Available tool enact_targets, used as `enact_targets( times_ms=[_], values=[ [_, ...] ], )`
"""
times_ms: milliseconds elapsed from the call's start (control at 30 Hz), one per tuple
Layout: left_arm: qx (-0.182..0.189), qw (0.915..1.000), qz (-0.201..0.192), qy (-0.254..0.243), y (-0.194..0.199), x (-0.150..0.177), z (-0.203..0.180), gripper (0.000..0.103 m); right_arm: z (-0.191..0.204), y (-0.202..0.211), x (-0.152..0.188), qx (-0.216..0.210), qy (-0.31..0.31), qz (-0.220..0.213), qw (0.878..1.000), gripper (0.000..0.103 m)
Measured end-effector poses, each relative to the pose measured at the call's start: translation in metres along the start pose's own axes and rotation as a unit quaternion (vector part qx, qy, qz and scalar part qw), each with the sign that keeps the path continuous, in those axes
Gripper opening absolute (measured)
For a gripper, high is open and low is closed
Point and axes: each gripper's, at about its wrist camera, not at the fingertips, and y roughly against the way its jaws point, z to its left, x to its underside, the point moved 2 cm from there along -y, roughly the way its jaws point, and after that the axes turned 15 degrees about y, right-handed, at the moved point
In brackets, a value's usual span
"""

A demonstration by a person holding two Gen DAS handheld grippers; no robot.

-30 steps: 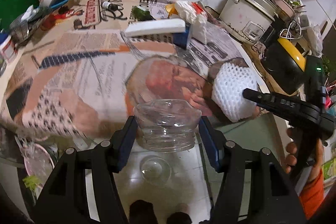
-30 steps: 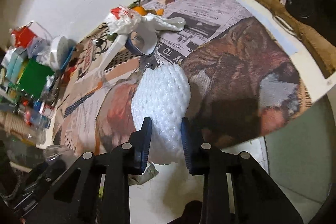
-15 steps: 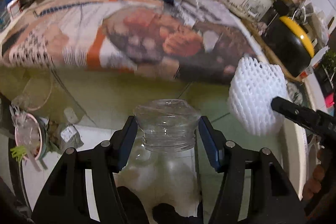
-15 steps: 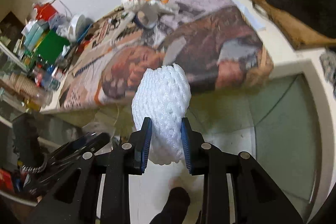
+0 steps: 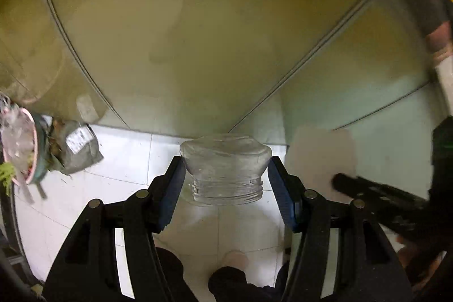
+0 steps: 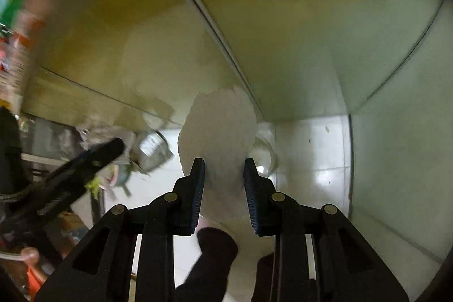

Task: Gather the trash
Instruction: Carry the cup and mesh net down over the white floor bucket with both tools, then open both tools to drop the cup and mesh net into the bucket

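Observation:
My left gripper (image 5: 225,174) is shut on a clear plastic bottle piece (image 5: 225,167), gripped near its threaded neck and held low above the white tiled floor (image 5: 119,160). My right gripper (image 6: 224,177) is shut on a white foam fruit net (image 6: 219,129), blurred by motion. The net also shows in the left wrist view (image 5: 321,157), at the right, with the right gripper's black finger (image 5: 376,191) under it. The left gripper's black finger (image 6: 85,163) shows at the left of the right wrist view.
Pale green cabinet fronts (image 5: 198,33) fill the background in both views. A pink-rimmed bin with trash (image 5: 19,149) and a grey crumpled bag (image 5: 78,146) sit on the floor at the left. My dark shoes (image 5: 226,279) show below.
Both grippers have dropped from the newspaper-covered table top down in front of the cabinet, toward the floor, each still holding its item. The table has left the view.

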Motion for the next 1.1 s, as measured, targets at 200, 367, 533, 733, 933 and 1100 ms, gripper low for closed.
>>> enact_targets(
  times_ms=[200,367,533,733,933,1100],
  values=[
    [0.000,0.9995,0.029,0.007,-0.102,0.013,0.045,0.059,-0.021,-0.130,0.010,-0.009,-0.003,0.039,0.999,0.026],
    [-0.005,0.9985,0.053,0.010,-0.176,0.017,0.076,0.059,-0.028,-0.201,0.018,-0.016,0.015,0.057,0.998,0.029],
    [0.010,0.9960,0.086,0.023,-0.225,0.023,0.093,0.059,-0.024,-0.230,0.028,-0.026,0.032,0.082,0.996,0.038],
    [0.023,0.9916,0.121,0.040,-0.250,0.028,0.097,0.062,-0.025,-0.233,0.031,-0.016,0.041,0.090,0.995,0.049],
    [-0.001,0.9922,0.120,0.036,-0.238,0.029,0.102,0.064,-0.024,-0.222,0.033,-0.018,0.043,0.084,0.995,0.056],
    [-0.026,0.9950,0.094,0.021,-0.184,0.023,0.087,0.064,-0.016,-0.180,0.024,-0.007,0.044,0.072,0.996,0.056]
  ],
)
